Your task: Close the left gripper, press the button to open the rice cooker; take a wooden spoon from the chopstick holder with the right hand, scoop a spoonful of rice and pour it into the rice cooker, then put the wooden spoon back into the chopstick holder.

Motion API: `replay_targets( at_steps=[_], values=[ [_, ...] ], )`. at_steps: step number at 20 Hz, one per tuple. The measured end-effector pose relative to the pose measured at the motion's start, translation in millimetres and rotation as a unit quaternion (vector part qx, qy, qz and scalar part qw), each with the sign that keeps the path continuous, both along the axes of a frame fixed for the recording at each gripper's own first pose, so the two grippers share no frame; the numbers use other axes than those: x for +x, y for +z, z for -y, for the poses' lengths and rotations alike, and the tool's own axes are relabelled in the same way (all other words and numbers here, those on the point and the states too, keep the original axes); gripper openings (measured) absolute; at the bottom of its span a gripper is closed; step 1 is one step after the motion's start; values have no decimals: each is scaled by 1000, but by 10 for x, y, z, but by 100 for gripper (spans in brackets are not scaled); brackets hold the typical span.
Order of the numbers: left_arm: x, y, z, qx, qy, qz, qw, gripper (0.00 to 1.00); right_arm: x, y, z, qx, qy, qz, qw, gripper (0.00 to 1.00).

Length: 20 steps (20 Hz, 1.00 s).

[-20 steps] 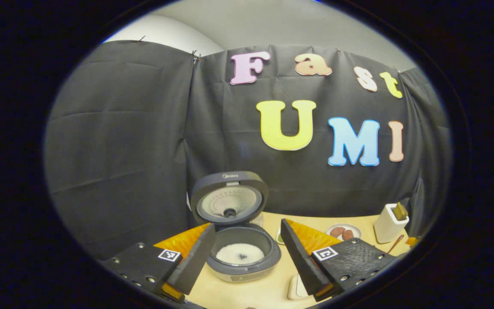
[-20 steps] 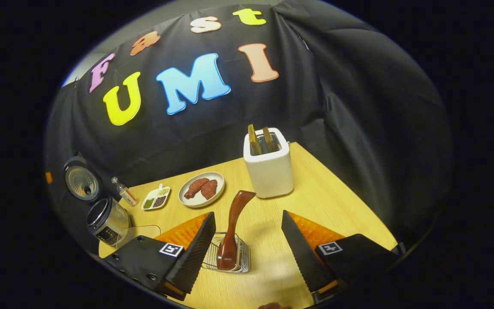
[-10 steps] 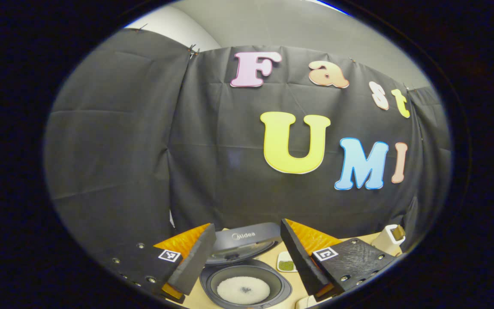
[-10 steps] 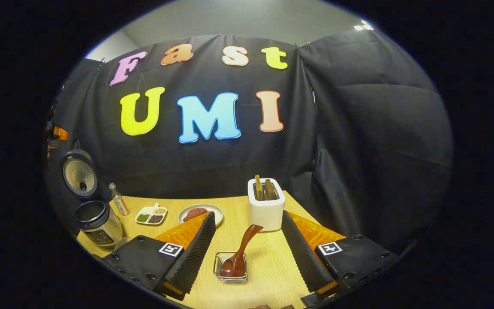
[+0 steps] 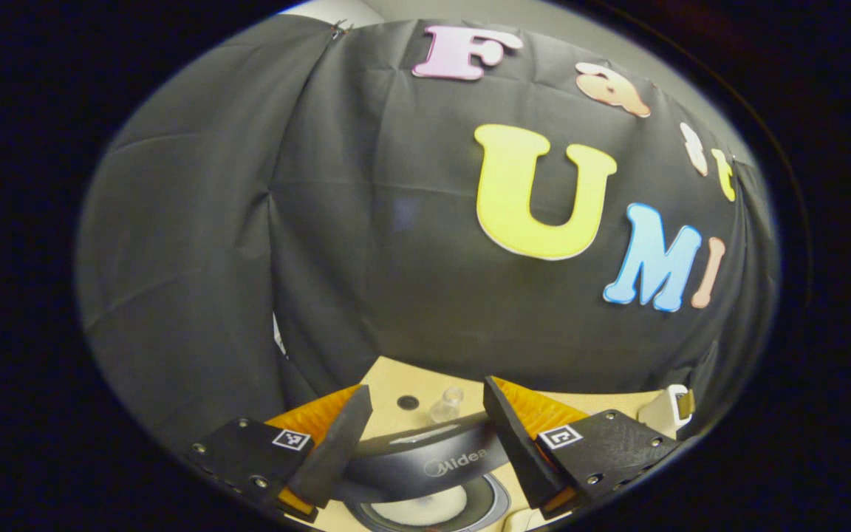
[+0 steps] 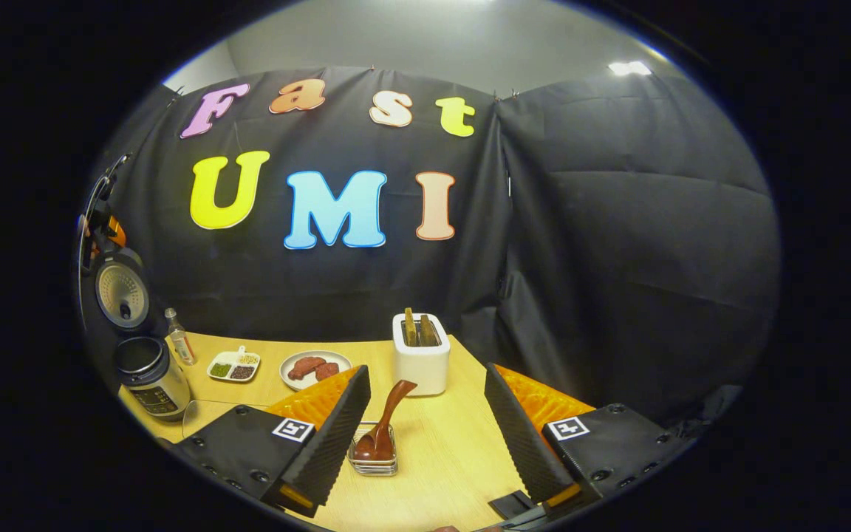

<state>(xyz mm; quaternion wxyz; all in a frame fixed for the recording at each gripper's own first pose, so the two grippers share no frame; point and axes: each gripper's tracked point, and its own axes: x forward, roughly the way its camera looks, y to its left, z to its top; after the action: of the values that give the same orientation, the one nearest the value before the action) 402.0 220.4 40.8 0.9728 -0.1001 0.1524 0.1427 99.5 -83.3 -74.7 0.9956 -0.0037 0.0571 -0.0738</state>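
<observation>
The rice cooker stands with its lid point(image 5: 425, 462) up, white rice showing in the pot point(image 5: 418, 511) below it. My left gripper point(image 5: 425, 399) is open right over the lid's top edge, a finger on each side, touching nothing. In the right gripper view the cooker point(image 6: 146, 373) is at the far left with its lid point(image 6: 121, 288) raised. The dark wooden spoon point(image 6: 383, 417) leans in the wire chopstick holder point(image 6: 374, 462) on the table. My right gripper point(image 6: 426, 403) is open, drawn back from the holder, with the spoon near its left finger point(image 6: 337, 436).
On the wooden table point(image 6: 440, 458) stand a white toaster point(image 6: 420, 355) with two slices, a plate of meat point(image 6: 315, 367), a divided dish of beans point(image 6: 233, 367) and a small bottle point(image 6: 179, 343). The bottle point(image 5: 446, 405) stands just behind the cooker lid. Black cloth walls close in behind.
My left gripper moved forward over the open cooker, so the lid now lies just under its fingers. My right gripper drew back and levelled; the spoon stayed in the holder.
</observation>
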Motion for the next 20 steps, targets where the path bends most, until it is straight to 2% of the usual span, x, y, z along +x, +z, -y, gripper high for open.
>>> replay_targets(
  at_steps=[1, 2, 3, 11, 20],
  values=[
    [-9, -23, 20, -6, 3, -9, 1000, 98, -10, -38, 4, 4, 1, -7, 1000, 99],
    [-52, -57, 35, -12, 8, -13, 1000, 98, 9, -84, 14, 7, 4, -12, 1000, 94],
    [-88, -96, 69, -21, 11, -20, 1000, 98, 30, -100, 12, 10, 8, -15, 1000, 99],
    [-635, -724, 670, -84, 6, -103, 991, 98, 241, -219, 73, 17, 49, -27, 998, 99],
    [-977, -1500, 1089, -58, 14, -171, 984, 98, 298, -512, 179, 28, 94, -59, 993, 99]
  ],
)
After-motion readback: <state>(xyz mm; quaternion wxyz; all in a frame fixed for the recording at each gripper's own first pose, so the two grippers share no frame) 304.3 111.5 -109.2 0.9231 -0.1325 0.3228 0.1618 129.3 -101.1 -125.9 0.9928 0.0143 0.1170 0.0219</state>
